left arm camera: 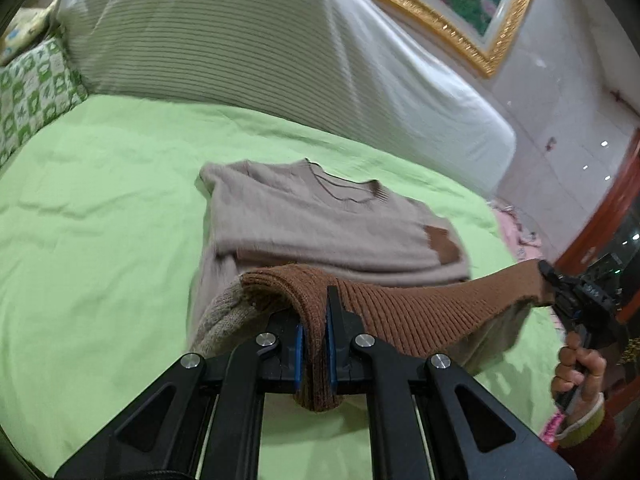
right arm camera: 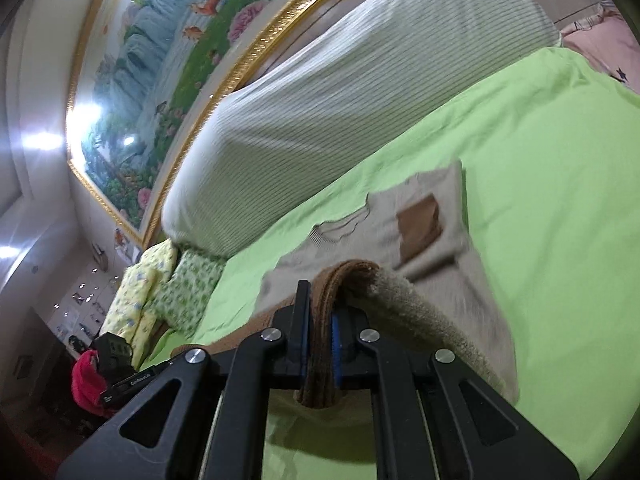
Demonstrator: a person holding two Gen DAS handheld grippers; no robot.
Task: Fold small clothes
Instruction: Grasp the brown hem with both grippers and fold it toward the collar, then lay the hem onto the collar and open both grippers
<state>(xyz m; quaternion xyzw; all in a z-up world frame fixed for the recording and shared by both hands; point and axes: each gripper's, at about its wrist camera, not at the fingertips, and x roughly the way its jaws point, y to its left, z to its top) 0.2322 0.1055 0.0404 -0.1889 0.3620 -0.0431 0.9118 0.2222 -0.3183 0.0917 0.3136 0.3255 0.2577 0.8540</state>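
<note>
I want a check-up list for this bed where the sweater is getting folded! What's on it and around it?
Surface: green bedsheet, lightly wrinkled.
Job's things: beige sweater lying on the sheet, sleeves folded in; its brown hem lifted and stretched between both tools.
Clutter: green patterned pillow and striped bolster at the bed's head.
Grippers: left gripper and right gripper, jaws shut on the brown hem; a hand holds the right one.
Cables: nothing seen.
Surroundings: gold-framed painting on the wall.
</note>
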